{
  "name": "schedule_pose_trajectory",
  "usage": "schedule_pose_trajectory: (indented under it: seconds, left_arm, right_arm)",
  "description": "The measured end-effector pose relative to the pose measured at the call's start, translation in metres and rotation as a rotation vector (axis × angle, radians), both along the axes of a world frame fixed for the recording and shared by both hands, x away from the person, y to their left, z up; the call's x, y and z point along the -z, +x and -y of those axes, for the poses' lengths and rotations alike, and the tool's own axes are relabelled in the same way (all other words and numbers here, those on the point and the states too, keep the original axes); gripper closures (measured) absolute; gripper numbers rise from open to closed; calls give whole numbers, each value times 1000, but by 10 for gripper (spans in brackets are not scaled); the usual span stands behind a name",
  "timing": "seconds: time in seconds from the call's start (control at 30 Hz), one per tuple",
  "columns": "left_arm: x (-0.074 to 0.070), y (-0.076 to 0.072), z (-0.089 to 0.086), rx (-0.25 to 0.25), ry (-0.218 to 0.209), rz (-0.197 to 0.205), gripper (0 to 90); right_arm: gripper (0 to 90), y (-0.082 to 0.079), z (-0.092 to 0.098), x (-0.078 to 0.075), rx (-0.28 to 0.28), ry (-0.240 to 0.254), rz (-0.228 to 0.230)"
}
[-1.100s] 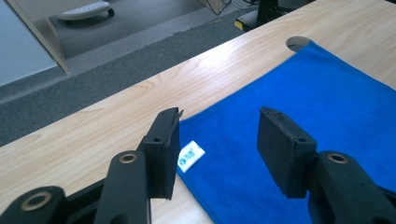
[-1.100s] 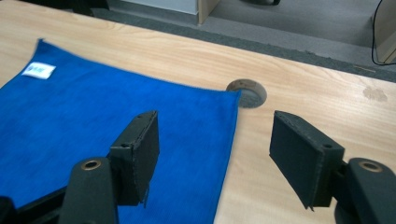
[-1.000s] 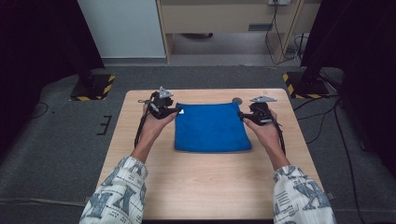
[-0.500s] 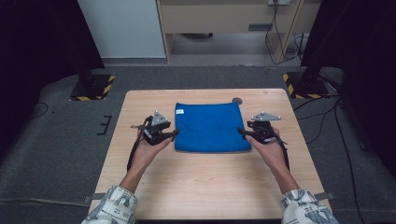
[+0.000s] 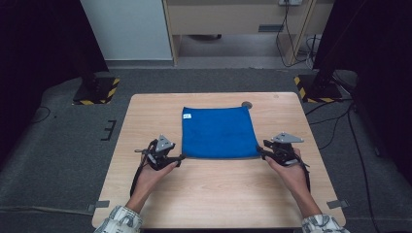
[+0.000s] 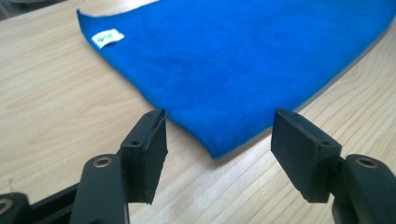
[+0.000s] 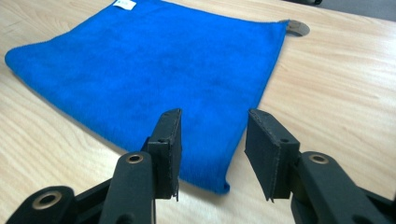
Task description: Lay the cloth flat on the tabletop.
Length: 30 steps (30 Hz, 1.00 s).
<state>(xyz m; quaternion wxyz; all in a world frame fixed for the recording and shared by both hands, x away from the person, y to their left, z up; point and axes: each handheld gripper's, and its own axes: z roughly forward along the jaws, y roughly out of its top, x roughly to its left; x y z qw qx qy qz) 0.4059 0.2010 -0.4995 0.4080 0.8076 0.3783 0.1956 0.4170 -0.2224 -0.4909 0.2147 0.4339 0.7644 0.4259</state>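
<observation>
The left gripper point(image 5: 179, 158) sits in the lower left of the high view, jaws apart and just opening wider, straddling the near left corner of the blue cloth point(image 5: 218, 132) without pinching it. The right gripper point(image 5: 263, 150), lower right, has jaws apart but just narrowing around the near right corner, likely to lift that edge for a fold. The cloth lies flat mid-table point(image 5: 145, 116), label point(image 5: 187, 116) at its far left corner.

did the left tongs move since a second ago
Yes. In the high view the left tongs came back along the blue cloth, from its far left corner to its near left corner, toward the person. Their jaws have just been opening, the corner between them ungripped.
</observation>
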Motion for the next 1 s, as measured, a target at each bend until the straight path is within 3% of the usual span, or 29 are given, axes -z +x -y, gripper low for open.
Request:
schedule_pose_trajectory:
  seconds: [0.13, 0.27, 0.33, 0.63, 0.77, 1.0]
  left_arm:
    - [8, -2, -7, 20, 16, -32, 342]
    - [14, -1, -11, 28, 49, -42, 347]
    - [16, 2, -12, 25, 34, -51, 347]
    - [26, 5, 5, 70, 84, -40, 308]
    - [30, 8, 12, 81, 92, -60, 308]
    - [31, 12, 18, 90, 84, -63, 394]
  right_arm:
    - [589, -7, 8, 7, 2, 13, -3]
    - [606, -8, 12, 19, -6, 1, -40]
    - [608, -8, 11, 20, -17, -5, -47]
    - [548, -4, 3, 29, -42, -32, -94]
    - [531, -2, 1, 31, -40, -32, -105]
    - [542, -1, 3, 31, -40, -24, -116]
